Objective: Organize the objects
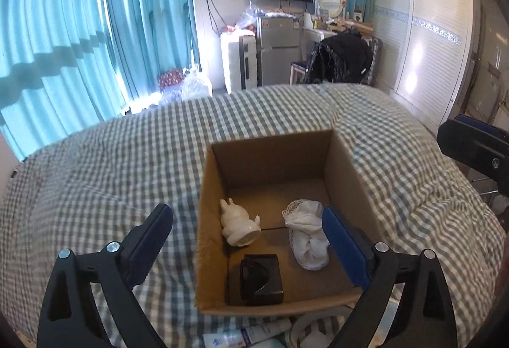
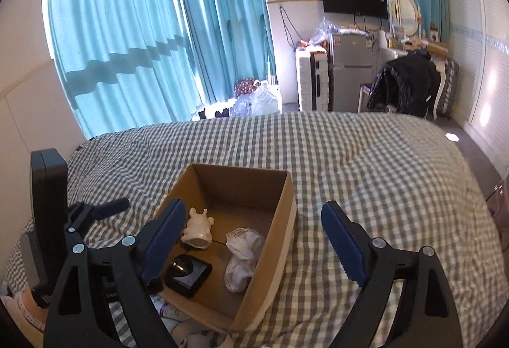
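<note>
An open cardboard box (image 1: 267, 150) (image 2: 286, 208) sits on the checked bed cover. Inside lie a white animal figurine (image 1: 238, 225) (image 2: 198, 230), a crumpled white cloth (image 1: 307, 233) (image 2: 241, 255) and a small black box (image 1: 261, 279) (image 2: 187, 274). My left gripper (image 1: 248, 225) is open and empty, held above the box's near left part. My right gripper (image 2: 254, 227) is open and empty, above the box's near right side. The right gripper's finger (image 1: 470, 150) shows at the right edge of the left wrist view. The left gripper's body (image 2: 51, 214) shows at the left of the right wrist view.
A white tube (image 1: 245, 335) and other small items lie on the bed just in front of the box. The checked bed cover (image 1: 111, 163) (image 2: 381, 163) spreads all round. Beyond it stand teal curtains (image 1: 79, 30), a fridge (image 1: 276, 49), a chair with a black jacket (image 1: 343, 58) and a white wardrobe (image 1: 429, 30).
</note>
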Demonstrator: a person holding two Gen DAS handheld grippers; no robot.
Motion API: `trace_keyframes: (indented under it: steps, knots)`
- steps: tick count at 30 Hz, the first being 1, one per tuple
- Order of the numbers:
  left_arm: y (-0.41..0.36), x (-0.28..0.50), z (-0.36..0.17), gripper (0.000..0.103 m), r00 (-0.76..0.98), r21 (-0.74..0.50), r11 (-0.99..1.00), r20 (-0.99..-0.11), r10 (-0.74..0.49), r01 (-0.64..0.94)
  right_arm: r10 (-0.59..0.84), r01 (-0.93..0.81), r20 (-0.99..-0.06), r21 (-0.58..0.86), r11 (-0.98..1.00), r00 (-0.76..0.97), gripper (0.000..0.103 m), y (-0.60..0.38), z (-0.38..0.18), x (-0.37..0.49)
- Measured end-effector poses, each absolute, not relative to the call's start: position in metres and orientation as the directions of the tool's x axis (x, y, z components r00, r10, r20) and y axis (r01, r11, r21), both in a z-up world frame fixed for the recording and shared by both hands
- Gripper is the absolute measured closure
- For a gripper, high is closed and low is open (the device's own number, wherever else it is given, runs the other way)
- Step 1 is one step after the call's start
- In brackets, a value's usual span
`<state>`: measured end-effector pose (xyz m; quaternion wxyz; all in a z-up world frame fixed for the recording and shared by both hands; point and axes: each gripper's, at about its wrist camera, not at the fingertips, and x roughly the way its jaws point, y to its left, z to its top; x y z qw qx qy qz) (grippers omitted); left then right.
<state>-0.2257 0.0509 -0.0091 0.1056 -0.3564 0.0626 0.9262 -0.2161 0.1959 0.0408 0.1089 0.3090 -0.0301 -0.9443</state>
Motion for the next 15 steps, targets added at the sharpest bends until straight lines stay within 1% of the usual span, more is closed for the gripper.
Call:
trace_keyframes:
  steps: [2,8,12,15]
  knots:
    - [0.051,-0.215,0.014,0.002,-0.742,0.044,-0.97,-0.652,0.153,-0.238,-0.211,0.187,-0.554,0.1,-0.977,-0.806,0.011,0.195,0.061,-0.198]
    - [0.045,-0.169,0.07,0.001,-0.807,0.075,-0.97,-0.572,0.147,-0.23,-0.183,0.195,-0.472,0.023,-0.981,-0.863,0.007,0.186,0.124,-0.137]
    - [0.033,-0.142,0.096,0.0,-0.824,0.04,-0.976,-0.544,0.159,-0.215,-0.171,0.197,-0.433,-0.018,-0.98,-0.885,0.006,0.179,0.151,-0.1]
    - [0.026,-0.123,0.107,0.0,-0.838,0.05,-0.98,-0.529,0.136,-0.19,-0.184,0.213,-0.417,-0.023,-0.977,-0.89,0.005,0.175,0.167,-0.078]
